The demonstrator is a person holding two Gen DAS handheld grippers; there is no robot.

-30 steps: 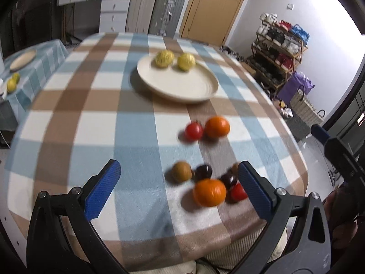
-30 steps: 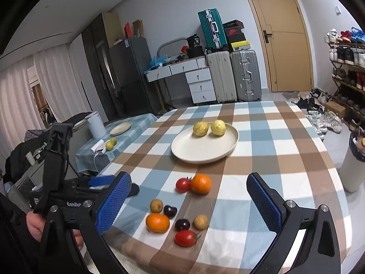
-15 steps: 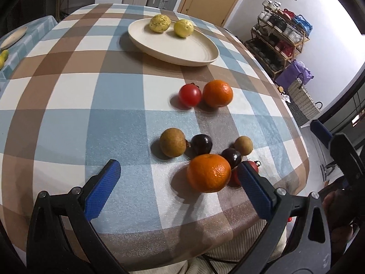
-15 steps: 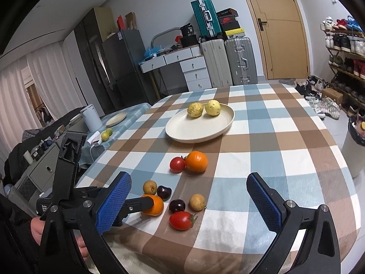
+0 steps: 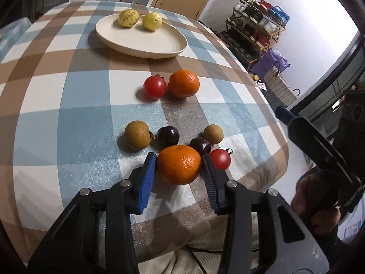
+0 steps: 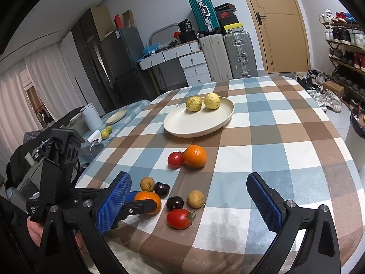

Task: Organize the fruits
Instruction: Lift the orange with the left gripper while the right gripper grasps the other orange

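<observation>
Two oranges: round, bright, pitted peel; near orange [image 5: 179, 167] at the table's near edge, far orange [image 5: 183, 83] mid-table beside a red tomato [image 5: 155, 87].
Left gripper [image 5: 179, 169]: jaws have just been closing, blue pads now clamped on the near orange's sides.
Right gripper [image 6: 189, 207]: jaws wide apart, holding nothing, over the checked tablecloth [image 6: 285, 137].
Plate [image 5: 159, 45]: cream, far side, two yellow fruits on it.

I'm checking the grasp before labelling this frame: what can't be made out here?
- Whether the near orange has left the table: its underside is hidden by its own bulk in both views.
- Right wrist view: the left gripper covers the orange's lower half.
- Right gripper: open, holds nothing.
- Left gripper: has just been closing on the orange.
</observation>
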